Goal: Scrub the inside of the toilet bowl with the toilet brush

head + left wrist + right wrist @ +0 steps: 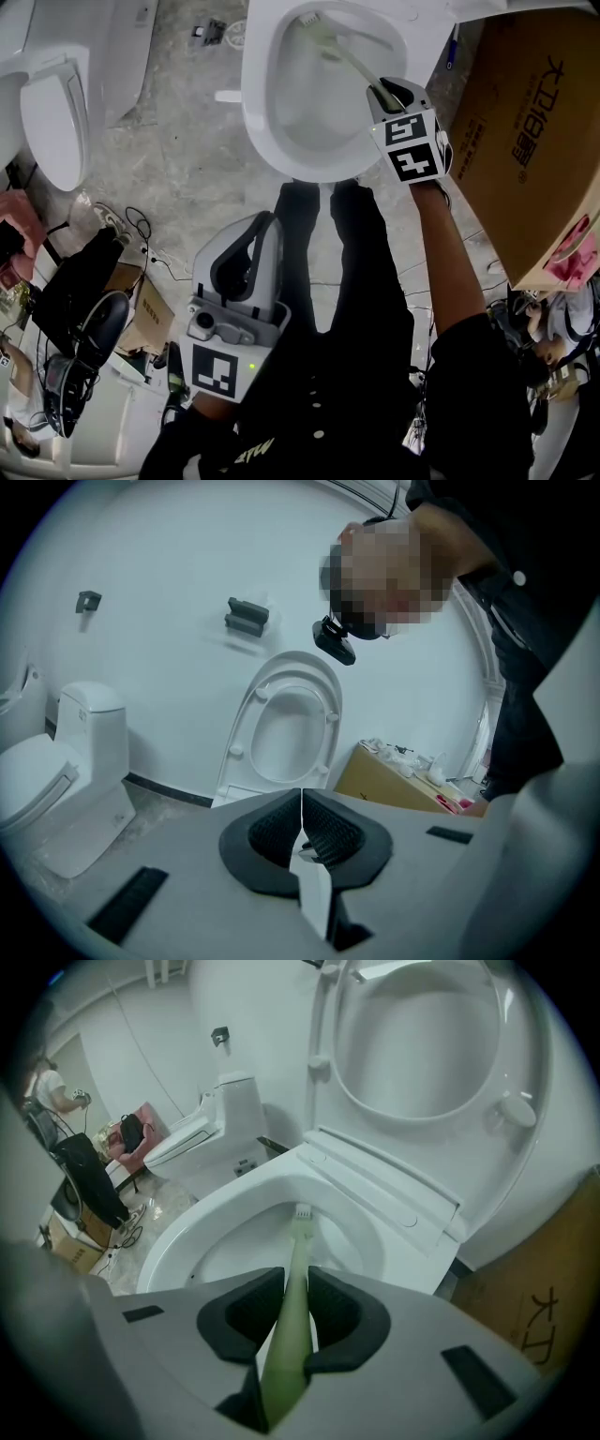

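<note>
One open bowl (255, 98) on grey floor (178, 164), second toilet (47, 112) left, box (534, 141) right, right tool (286, 1299) clamping brush (298, 1241) in bowl, left tool (302, 829) closed, empty.

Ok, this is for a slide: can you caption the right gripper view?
Right gripper, jaws shut on a green toilet brush, its head reaching into the white toilet bowl below the raised seat.

Pale green toilet brush (298, 1262) aslant inside the open white toilet bowl (208, 1208), bristle head at its far inner wall.
</note>
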`<move>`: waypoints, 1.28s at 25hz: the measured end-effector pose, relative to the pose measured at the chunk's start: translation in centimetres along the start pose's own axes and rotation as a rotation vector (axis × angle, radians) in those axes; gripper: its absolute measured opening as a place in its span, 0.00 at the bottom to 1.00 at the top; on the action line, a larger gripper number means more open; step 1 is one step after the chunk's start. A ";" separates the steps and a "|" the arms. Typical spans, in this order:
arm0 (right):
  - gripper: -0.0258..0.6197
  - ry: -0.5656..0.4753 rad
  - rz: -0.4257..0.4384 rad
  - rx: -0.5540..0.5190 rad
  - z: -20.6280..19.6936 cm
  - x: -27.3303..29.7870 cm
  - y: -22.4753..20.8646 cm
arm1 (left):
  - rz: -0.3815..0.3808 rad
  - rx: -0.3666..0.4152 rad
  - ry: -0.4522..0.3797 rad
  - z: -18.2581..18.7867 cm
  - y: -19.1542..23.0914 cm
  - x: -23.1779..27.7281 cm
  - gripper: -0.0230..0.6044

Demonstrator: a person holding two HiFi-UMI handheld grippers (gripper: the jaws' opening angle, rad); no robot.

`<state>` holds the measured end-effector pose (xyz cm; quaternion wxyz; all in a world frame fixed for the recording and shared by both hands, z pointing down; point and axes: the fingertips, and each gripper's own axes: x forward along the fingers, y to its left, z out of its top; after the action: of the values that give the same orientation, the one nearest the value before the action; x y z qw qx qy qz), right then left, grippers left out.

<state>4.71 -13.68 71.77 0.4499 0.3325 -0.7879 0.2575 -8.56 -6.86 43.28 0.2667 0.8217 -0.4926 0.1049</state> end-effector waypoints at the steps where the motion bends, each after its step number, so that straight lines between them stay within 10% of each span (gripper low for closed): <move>1: 0.19 0.003 -0.002 -0.004 -0.1 -0.1 0.0 | 0.000 -0.001 -0.001 0.0 0.0 0.0 0.08; 10: 0.19 0.107 -0.006 -0.004 -5.8 0.2 3.1 | 0.010 -0.002 -0.020 0.5 0.5 -0.1 0.08; 32: 0.19 0.272 -0.134 -0.162 -5.7 1.7 -1.0 | -0.002 0.014 0.005 -1.1 -0.5 -0.7 0.08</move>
<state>7.89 -10.85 76.03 0.5939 0.3091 -0.7139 0.2052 -8.35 -5.57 43.79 0.2624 0.8238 -0.4902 0.1103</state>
